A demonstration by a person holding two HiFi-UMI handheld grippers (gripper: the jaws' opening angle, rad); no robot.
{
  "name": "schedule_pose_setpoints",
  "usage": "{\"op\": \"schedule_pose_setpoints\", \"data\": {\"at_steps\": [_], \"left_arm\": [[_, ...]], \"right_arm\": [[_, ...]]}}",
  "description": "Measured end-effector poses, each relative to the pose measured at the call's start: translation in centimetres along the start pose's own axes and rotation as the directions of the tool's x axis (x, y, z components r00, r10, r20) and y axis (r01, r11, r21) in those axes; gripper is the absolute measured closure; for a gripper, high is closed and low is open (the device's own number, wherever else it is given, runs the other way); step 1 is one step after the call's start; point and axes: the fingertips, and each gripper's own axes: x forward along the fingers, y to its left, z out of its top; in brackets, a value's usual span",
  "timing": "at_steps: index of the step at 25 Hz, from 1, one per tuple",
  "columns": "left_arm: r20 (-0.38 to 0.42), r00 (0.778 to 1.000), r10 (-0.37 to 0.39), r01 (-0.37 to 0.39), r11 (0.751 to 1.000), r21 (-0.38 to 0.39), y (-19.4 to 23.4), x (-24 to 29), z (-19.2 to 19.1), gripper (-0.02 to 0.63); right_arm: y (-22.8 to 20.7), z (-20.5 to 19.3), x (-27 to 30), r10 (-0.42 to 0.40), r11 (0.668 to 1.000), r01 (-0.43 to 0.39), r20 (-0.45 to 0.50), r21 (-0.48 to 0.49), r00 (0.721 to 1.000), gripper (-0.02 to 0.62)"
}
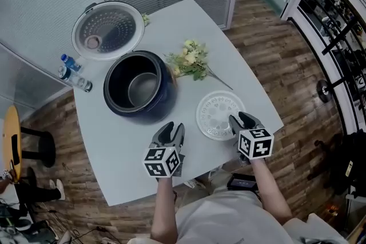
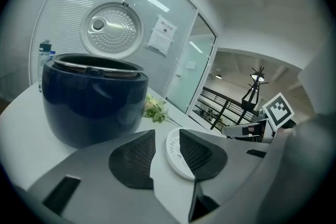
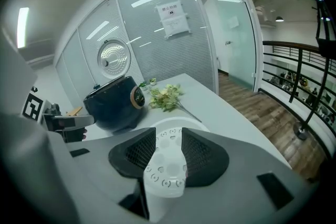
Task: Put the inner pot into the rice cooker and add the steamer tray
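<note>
Left tool [image 1: 172,130] and right tool [image 1: 242,120] jaws apart, steamer tray [image 1: 214,111] by right, flowers [image 1: 190,60] beside rice cooker [image 1: 155,108]

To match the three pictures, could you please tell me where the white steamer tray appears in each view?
Head view: the steamer tray lies on the table, right of centre.
Left gripper view: low centre, seen edge-on through the gap between the jaws.
Right gripper view: low centre, filling the gap between the jaws.
Shared landmark: the dark rice cooker, left of the tray.
</note>
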Motion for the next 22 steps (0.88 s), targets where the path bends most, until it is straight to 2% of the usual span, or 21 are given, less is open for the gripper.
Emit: {"op": "schedule_pose_setpoints", "data": {"at_steps": [10,22], "left_arm": [[-0.085,0.996,0.009,-0.009,1.000,0.000,-1.2,4.1,-2.6,0.462],[-0.160,0.987,0.012,-0.017,0.999,-0.031,-1.4,7.1,-5.7,0.462]], "right_arm": [[-5.4,-2.4,1.5,-0.036,0.999,0.037,-0.068,0.020,0.997,0.443],[-8.4,-4.9,3.5,-0.050,0.999,0.052,-0.153,0.010,0.987,0.443]]}}
